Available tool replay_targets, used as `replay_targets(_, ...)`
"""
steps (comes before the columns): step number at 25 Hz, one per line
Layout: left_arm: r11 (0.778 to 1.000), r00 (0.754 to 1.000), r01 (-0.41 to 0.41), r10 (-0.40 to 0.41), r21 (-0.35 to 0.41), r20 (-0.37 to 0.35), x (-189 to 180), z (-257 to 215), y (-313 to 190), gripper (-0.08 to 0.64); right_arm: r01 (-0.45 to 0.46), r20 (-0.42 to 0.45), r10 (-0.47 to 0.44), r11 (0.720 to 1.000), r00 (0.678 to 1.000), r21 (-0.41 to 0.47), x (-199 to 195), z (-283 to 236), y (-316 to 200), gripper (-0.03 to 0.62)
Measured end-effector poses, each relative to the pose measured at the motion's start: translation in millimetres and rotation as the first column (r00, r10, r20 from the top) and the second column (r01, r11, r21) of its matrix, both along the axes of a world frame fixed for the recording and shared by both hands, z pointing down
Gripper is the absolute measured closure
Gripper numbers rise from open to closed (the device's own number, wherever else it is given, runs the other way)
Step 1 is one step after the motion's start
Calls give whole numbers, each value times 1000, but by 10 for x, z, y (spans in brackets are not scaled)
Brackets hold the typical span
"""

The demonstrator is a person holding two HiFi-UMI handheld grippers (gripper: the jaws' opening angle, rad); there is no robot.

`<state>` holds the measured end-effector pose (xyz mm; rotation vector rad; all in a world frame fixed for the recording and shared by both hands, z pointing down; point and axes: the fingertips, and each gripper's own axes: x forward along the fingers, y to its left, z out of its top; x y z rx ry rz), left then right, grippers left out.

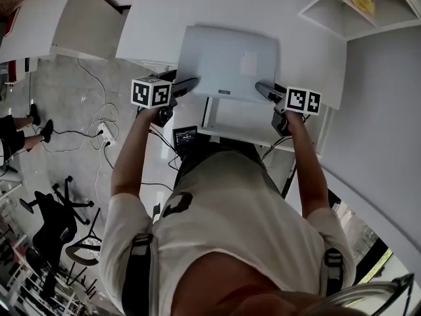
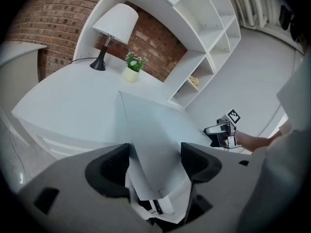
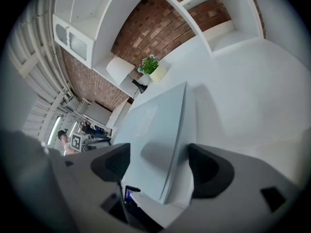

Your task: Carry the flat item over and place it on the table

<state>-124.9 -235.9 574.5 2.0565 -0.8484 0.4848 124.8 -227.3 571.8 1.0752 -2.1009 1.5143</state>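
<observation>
- Presently, a white table (image 1: pixel 296 31) stands directly in front of the person, backed by a brick wall (image 2: pixel 43 18).
- A white shelf unit (image 2: pixel 214 38) rises at the table's far right. A yellow object (image 2: pixel 194 81) lies in one of its lower compartments.
- A black chair (image 1: pixel 56 222) stands on the floor, well apart, to the person's left.
- The panel (image 1: pixel 227 61), flat and pale blue-grey, lies level across the table's near edge. Its far part is over the tabletop and its near edge overhangs towards the person. Whether its underside touches the tabletop cannot be told.
- The left gripper (image 2: pixel 155 161) is at the panel's near left corner. Its jaws are part-way closed and pinch the panel, which fills the gap from pad to pad. The panel's left side edge runs along the left-hand pad.
- The right gripper (image 3: pixel 158 164) is at the near right corner. Its jaws are likewise part-way closed and pinch the panel. The panel's thick side edge sits against the right-hand pad and its broad face meets the other.
- Both arms are stretched forward, one gripper on either side of the panel.
- A lamp (image 2: pixel 114 25) with a white shade and black foot stands upright at the back of the table.
- A small plant (image 2: pixel 133 62) in a pale pot stands just beside the lamp, towards the shelf unit.
</observation>
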Motion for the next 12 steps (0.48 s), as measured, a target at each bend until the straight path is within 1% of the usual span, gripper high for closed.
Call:
replay_targets(4,1000,997,6,-7,4,70,7,108,-95,219,-1,9,2,1000,1000,-28,7,127,-17,216)
replay_targets(8,1000,993,4,-4,1,118,1,276,-231,219,-43,-15,42,999,999,-29,36,286,-162,254)
replay_targets(10,1000,992,11,-11,4,127,1,333,-247,219,-58,-35,57,998,998,-23,51,342,-191,256)
replay_targets(12,999,992,30,-31,10,119,-12,330,-275,221,-53,-73,52,999,996,-10,61,365,-225,284)
